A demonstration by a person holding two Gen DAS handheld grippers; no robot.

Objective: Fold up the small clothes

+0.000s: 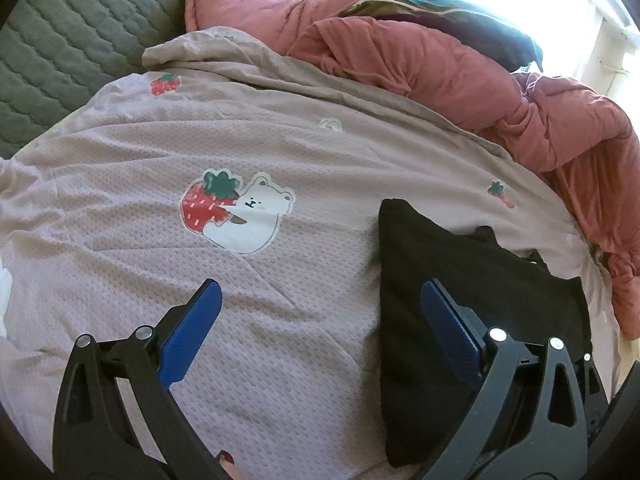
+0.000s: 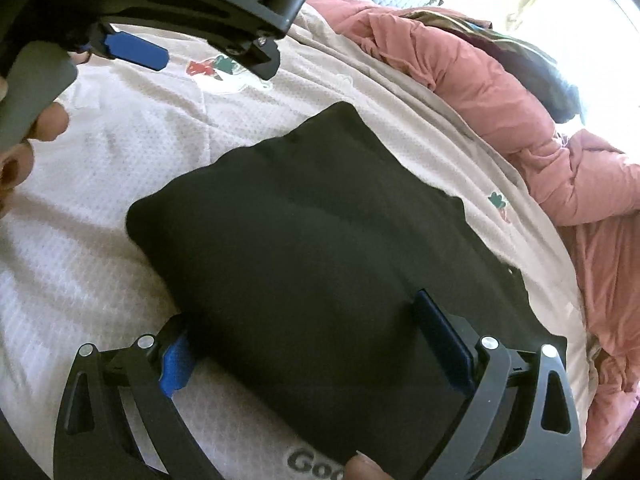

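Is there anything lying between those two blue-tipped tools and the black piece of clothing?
Nothing visible. The right tool is open with the black garment already lying between its fingers. The left tool is open over the pink bedspread, with only bare spread between it and the garment's edge.

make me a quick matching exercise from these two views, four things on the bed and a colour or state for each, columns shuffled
Things:
1. folded garment
2. puffy quilt
3. left gripper
4. quilted mattress pad

Descriptions:
A. grey-green
B. black, lying flat on the pale printed bedsheet
C. open, holding nothing
D. salmon pink, bunched up

Pairs: 1-B, 2-D, 3-C, 4-A
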